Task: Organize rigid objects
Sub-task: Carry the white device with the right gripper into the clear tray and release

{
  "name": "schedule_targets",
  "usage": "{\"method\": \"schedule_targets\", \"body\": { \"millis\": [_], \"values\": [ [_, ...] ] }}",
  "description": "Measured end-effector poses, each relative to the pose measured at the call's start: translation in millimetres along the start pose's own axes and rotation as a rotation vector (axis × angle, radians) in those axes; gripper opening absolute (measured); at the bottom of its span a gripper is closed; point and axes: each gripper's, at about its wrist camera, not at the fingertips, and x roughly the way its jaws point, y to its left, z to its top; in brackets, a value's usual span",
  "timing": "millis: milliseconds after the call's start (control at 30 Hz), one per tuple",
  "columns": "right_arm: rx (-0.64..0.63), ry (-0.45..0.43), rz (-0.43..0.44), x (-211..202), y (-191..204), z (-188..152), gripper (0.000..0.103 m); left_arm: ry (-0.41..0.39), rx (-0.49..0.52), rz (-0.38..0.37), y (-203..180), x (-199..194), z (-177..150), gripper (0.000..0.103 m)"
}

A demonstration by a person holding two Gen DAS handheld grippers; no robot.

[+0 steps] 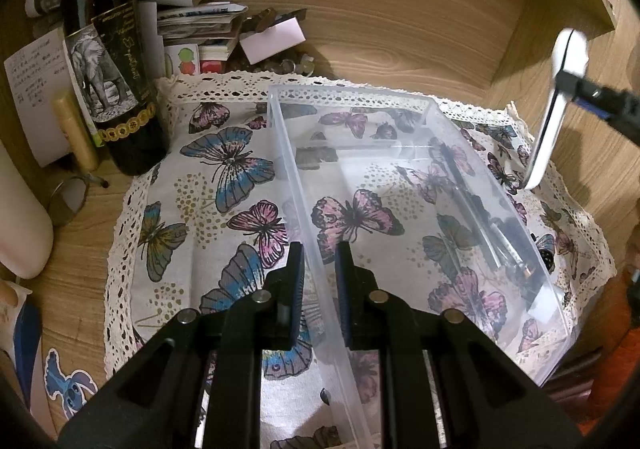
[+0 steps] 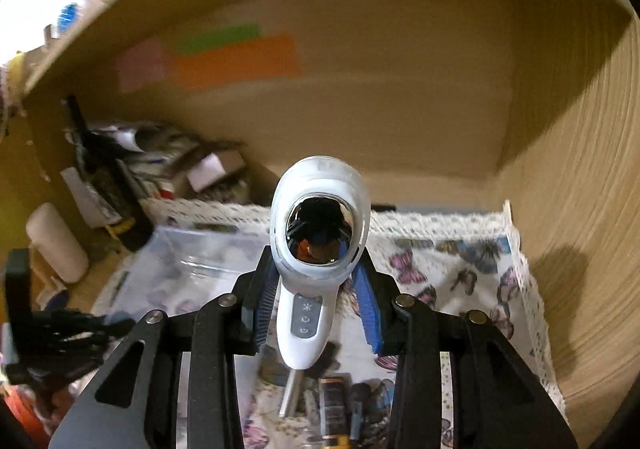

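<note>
On the left we see our left gripper (image 1: 318, 269) with its jaws clenched on the near wall of the clear plastic bin (image 1: 400, 169), which rests on the butterfly cloth (image 1: 224, 177) over the tabletop; a dark pen-like item (image 1: 476, 209) lies inside the bin along its right wall; to the right, our right gripper (image 2: 316, 289) grasps the white handheld device (image 2: 316, 233) between its jaws, lifted clear of the cloth, its shiny head pointing away from us.
</note>
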Motion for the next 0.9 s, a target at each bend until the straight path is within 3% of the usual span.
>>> {"method": "schedule_targets", "body": {
  "millis": [167,300,900],
  "values": [
    [-0.041,-0.053,0.059,-18,24,5,0.034,0.004,0.002,-0.009,1,1,1,0.016],
    [-0.073,-0.043,0.115,-18,42,2,0.034,0.001,0.014,0.0,0,1,1,0.016],
    [-0.157,0.22,0.174,65,80,-26,0.034,-0.002,0.017,0.004,0,1,0,0.016]
  ]
}}
